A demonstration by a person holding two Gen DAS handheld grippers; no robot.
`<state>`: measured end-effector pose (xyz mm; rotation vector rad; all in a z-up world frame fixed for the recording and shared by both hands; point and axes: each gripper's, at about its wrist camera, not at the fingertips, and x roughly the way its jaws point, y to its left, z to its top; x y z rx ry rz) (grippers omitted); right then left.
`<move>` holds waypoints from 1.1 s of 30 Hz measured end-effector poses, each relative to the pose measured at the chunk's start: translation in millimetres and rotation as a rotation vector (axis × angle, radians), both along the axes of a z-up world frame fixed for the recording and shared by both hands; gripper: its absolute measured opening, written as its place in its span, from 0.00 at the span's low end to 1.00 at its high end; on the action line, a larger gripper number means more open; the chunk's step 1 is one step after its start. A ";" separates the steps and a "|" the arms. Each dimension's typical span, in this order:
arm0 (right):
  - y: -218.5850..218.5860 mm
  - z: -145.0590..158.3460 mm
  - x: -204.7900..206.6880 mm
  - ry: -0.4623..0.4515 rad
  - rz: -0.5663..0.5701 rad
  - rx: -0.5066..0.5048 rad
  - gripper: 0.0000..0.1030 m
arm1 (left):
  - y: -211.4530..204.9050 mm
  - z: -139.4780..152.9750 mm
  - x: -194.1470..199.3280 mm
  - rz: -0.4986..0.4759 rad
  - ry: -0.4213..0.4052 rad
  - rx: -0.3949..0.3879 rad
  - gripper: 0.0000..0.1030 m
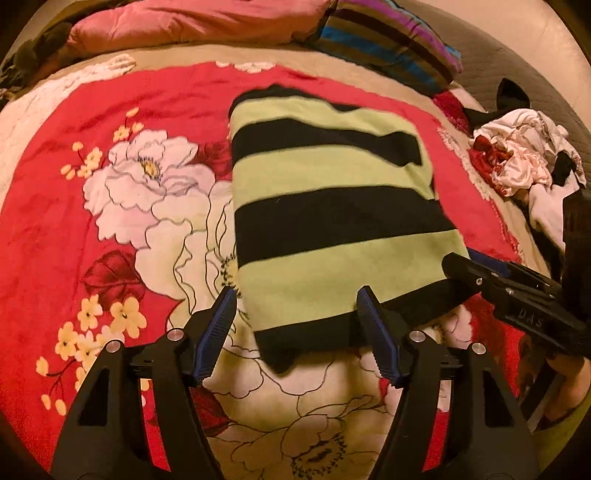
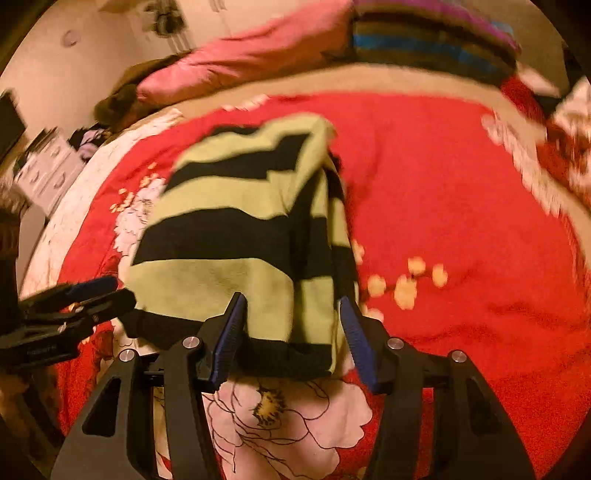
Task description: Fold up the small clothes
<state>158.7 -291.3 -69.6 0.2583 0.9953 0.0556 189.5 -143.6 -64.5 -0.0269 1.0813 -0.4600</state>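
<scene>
A green-and-black striped garment (image 1: 332,166) lies folded into a long rectangle on the red floral blanket (image 1: 55,221). My left gripper (image 1: 295,299) stands open over its near hem, one finger at each side of the cloth and neither pinching it. From the right, my right gripper (image 1: 458,264) reaches in at the hem's right corner. In the right wrist view the garment (image 2: 229,229) shows a flap folded over along its right side. There my right gripper (image 2: 291,301) is open with the near corner of the cloth between its jaws. My left gripper (image 2: 107,291) shows at the left edge.
A heap of white, red and black clothes (image 1: 517,155) lies at the bed's right side. A pink pillow (image 1: 192,22) and a striped pillow (image 1: 388,37) sit at the far end. A hand (image 1: 565,387) holds the right gripper. Furniture (image 2: 48,170) stands beyond the bed's left edge.
</scene>
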 end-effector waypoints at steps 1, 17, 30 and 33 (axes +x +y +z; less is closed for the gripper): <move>-1.8 -4.0 0.6 0.009 -0.008 0.013 0.50 | 0.3 -5.7 0.2 -0.001 0.012 0.004 0.58; -22.6 28.0 -31.6 -0.084 -0.083 0.099 0.72 | 33.9 19.4 -21.2 0.059 -0.023 -0.036 0.73; -18.6 60.5 -44.5 -0.169 -0.070 0.097 0.91 | 45.5 51.9 -29.7 0.100 -0.095 -0.021 0.91; -17.2 61.5 -43.9 -0.172 -0.066 0.094 0.91 | 47.6 50.7 -29.1 0.109 -0.092 -0.019 0.91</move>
